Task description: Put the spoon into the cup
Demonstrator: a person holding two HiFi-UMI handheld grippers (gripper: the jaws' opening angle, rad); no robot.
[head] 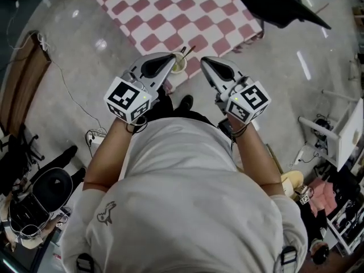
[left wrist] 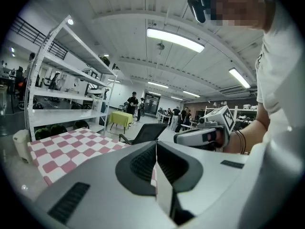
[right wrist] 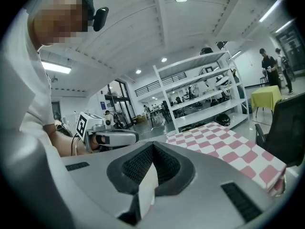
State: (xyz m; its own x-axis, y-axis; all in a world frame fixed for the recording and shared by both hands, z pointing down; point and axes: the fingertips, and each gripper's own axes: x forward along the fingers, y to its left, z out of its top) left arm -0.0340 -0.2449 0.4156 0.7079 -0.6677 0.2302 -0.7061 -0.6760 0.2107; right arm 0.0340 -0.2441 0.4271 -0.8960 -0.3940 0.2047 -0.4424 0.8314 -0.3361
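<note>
Cup: pale round cup (head: pixel 178 65) stands on the checked cloth (head: pixel 170 10) at the table's near edge, rim up, cream-yellow inside.
Spoon: thin brownish handle (head: pixel 187 50) rises out of the cup and leans away from the person, towards the middle of the table; the bowl end is down inside. Material too small to tell, possibly wood.
Task state: judged done, since the spoon already sits in the cup.
Left gripper: left gripper (head: pixel 171 56) has its jaws pressed together with nothing between them; its own view (left wrist: pixel 156 147) shows ribbed dark pads meeting edge to edge.
Right gripper: right gripper (head: pixel 204 60) likewise has its jaws closed and empty (right wrist: pixel 152 149).
Key relation: the cup lies ahead of both grippers and between their tips, nearer the left one, which overlaps it in the head view. Both point roughly level across the room, so the cup looks to be below them and untouched. Neither gripper view shows it.
Surfaces: smooth grey moulded jaw shells; red-and-white cloth, soft, hanging over the table edge; glossy grey floor (head: pixel 85 50).
</note>
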